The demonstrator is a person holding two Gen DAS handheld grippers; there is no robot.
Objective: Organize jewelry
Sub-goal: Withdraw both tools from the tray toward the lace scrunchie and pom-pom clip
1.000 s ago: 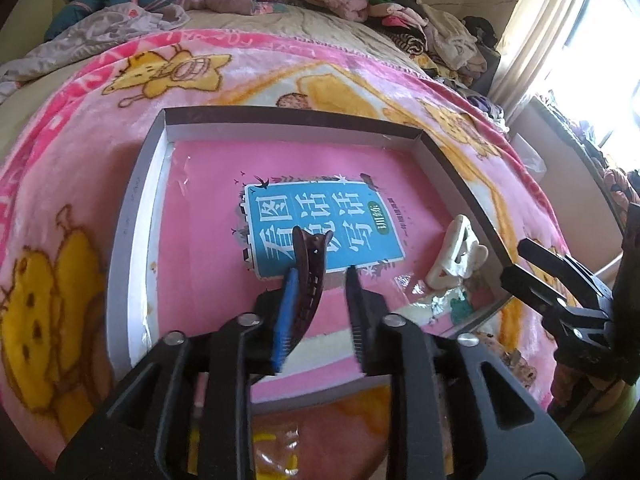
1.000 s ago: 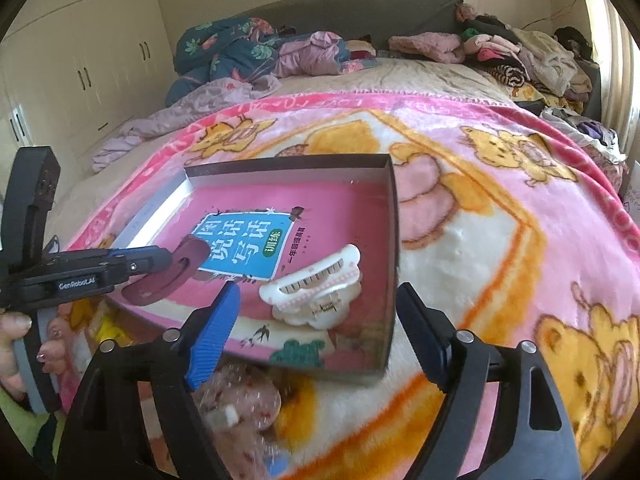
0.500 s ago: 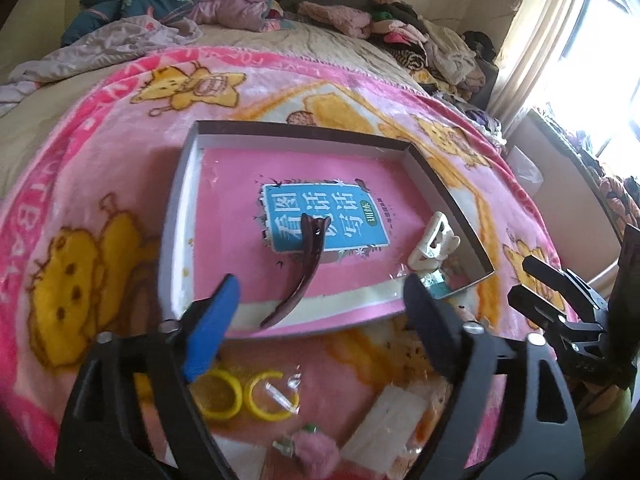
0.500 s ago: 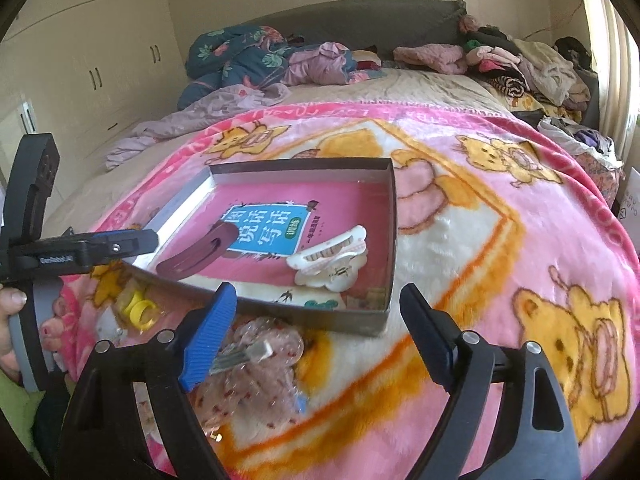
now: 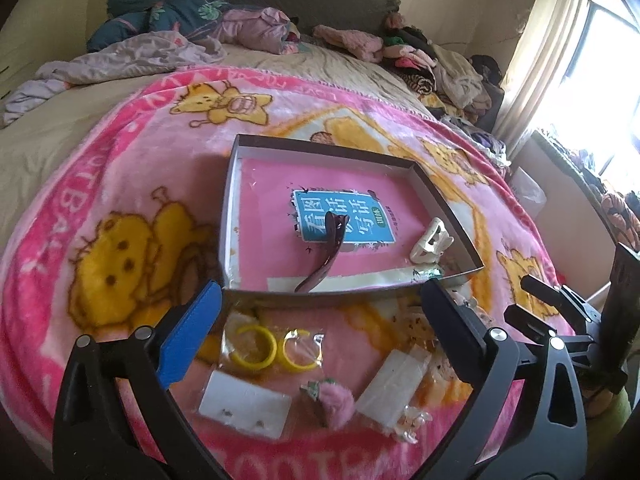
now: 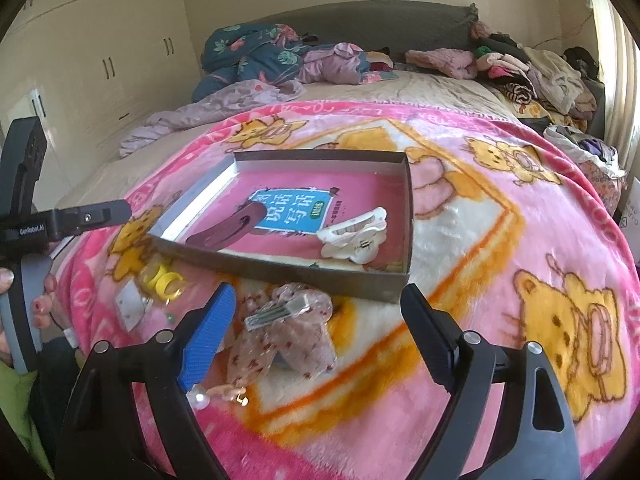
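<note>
A shallow grey box [image 5: 226, 216] [image 6: 288, 272] with a pink floor lies on the pink blanket. In it lie a dark brown hair clip [image 5: 326, 256] [image 6: 228, 228] and a white claw clip [image 5: 430, 240] [image 6: 354, 236]. My left gripper [image 5: 316, 332] is open and empty, above two yellow rings in a bag [image 5: 272, 348], white earring cards [image 5: 244, 404] and a pink fluffy clip [image 5: 332, 400]. My right gripper [image 6: 320, 328] is open and empty, above a dotted pink bow clip [image 6: 284, 328]; a pearl earring [image 6: 200, 398] lies near its left finger.
The pink cartoon blanket [image 6: 520, 280] covers a bed. Crumpled bedding [image 5: 172, 12] and a clothes pile [image 5: 440, 64] lie at the far end. A wardrobe [image 6: 80, 60] stands to the left, a bright window [image 5: 600, 60] to the right. A hand holds the left gripper [image 6: 36, 232].
My left gripper let go of the dark brown hair clip in the box, opened wide and drew back toward the near loose items. My right gripper also drew back a little.
</note>
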